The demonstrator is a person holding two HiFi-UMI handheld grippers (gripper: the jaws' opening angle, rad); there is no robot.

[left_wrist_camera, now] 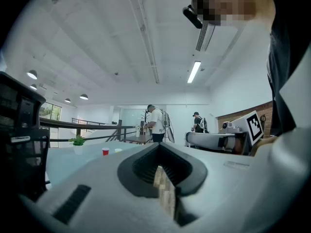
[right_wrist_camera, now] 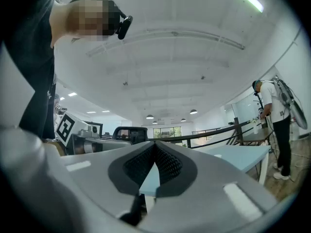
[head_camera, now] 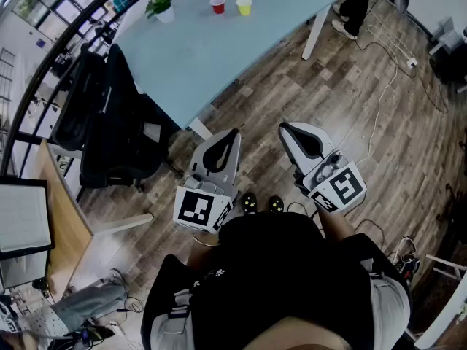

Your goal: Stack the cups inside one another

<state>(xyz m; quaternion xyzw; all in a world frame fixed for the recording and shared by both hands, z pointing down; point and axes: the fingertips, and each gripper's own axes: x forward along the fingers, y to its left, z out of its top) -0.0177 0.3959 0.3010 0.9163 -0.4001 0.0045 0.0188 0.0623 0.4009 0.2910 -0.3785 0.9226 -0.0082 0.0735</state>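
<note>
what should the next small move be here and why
Probably step up to the table first. The red cup and yellow cup stand apart near its far end, while the left gripper and right gripper, both shut and empty, are over the floor, short of the table.

Red cup [head_camera: 217, 5], yellow cup [head_camera: 244, 6] side by side on blue table [head_camera: 219, 57], apparently upright, unstacked

Open table [head_camera: 219, 57] before the red cup [head_camera: 217, 5], plant [head_camera: 160, 6] near it
</note>
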